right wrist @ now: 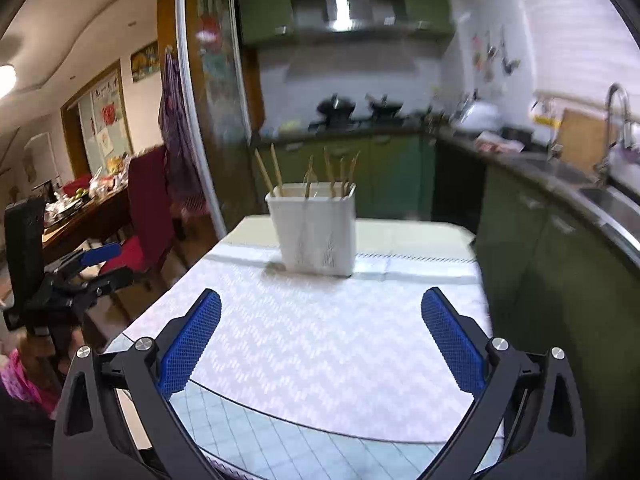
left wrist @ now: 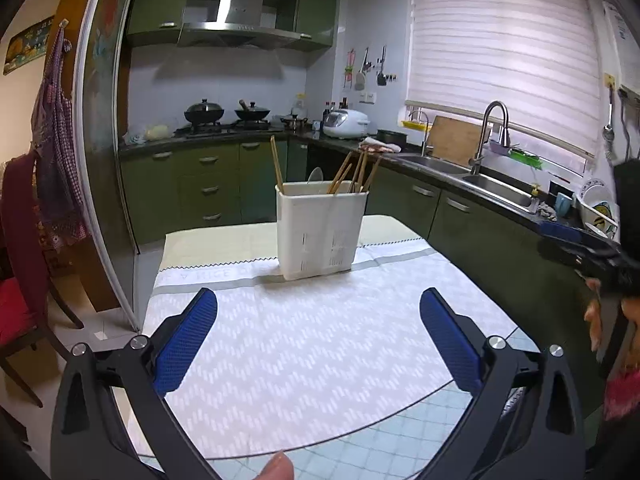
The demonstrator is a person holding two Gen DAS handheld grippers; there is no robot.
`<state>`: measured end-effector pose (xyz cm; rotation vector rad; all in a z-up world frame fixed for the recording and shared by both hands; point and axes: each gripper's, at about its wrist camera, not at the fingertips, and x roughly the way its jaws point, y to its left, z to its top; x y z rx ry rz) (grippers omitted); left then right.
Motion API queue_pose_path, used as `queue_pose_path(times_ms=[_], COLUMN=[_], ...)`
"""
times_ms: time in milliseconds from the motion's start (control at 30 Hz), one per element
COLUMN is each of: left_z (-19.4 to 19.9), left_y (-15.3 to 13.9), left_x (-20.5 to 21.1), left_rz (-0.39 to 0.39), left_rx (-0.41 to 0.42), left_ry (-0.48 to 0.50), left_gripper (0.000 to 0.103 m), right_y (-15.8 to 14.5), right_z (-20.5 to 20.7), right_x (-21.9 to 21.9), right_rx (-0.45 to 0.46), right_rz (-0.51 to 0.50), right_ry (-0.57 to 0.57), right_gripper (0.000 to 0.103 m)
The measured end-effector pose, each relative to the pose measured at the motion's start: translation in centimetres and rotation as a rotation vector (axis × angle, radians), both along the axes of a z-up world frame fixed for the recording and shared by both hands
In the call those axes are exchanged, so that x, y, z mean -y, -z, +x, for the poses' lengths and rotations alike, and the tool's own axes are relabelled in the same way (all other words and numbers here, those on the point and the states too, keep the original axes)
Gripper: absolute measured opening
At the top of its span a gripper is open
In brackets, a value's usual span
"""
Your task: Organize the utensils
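Two views look forward along handheld tongs over a small table in a green kitchen.

In the left wrist view, the left tongs fill the lower part of the frame. Their two black arms end in blue textured pads, spread as wide as they go, with nothing between them but bare tablecloth. A fingertip shows at the bottom edge.

In the right wrist view, the right tongs look the same: blue pads spread fully wide, gripping nothing.

The utensil holder is a tall white plastic box with rows of small slots low on its front. It stands upright on the tablecloth, which is white with a pale zigzag pattern and a grey band near the far side. Wooden chopsticks stick up from it: a pair stands near its left corner, and several more lean to the right. A pale spoon peeks out between them.

The holder sits in the centre of each frame, above the tongs and well apart from them, roughly in line with the gap between the pads.

At the right edge of the left wrist view, the other tongs appear blurred, held by a hand. Behind the table, along the right side of the frame, runs a dark counter with a steel sink.
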<state>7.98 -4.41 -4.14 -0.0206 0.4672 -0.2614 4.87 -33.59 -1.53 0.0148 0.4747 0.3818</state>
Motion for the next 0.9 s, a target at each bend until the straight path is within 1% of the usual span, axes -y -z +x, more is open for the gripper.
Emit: queue_pose_path(times_ms=[67, 167, 233, 300, 400, 533, 667, 900], left_z=[-1.3, -3.5, -4.7, -5.5, -6.4, -6.9, -7.6, -7.6], left_y=[-0.8, -2.2, -2.9, -3.2, -3.1, -2.5, -2.4, -2.2], left_x=[0.0, -0.3, -0.6, -0.9, -1.3, -1.7, -1.9, -1.5], left_rz=[0.002, 0.013, 0.012, 0.001, -0.012, -0.020, -0.022, -0.006], left_rx=[0.027, 0.085, 0.109, 0.114, 0.107, 0.096, 0.110, 0.090], left_ry=[-0.005, -0.033, -0.045, -0.045, -0.050, -0.071, -0.098, -0.071], left_gripper=[0.097, 0.097, 0.097, 0.097, 0.097, 0.097, 0.097, 0.097], right_y=[-0.3, -1.0, -1.5, -1.6, -1.5, -1.6, -1.9, -2.0], right_z=[-3.1, -6.6, -7.8, -8.9, -9.4, -9.5, -9.7, -9.6], right_x=[0.4, 0.7, 0.7, 0.7, 0.5, 0.0, -0.3, -0.8], right_rx=[0.055, 0.093, 0.104, 0.108, 0.101, 0.119, 0.133, 0.139], right_rz=[-0.009, 0.006, 0.014, 0.007, 0.013, -0.034, -0.047, -0.075], right_ry=[0.015, 0.014, 0.013, 0.038, 0.034, 0.064, 0.068, 0.073], right_gripper=[0.099, 0.099, 0.099, 0.099, 0.099, 0.099, 0.099, 0.099])
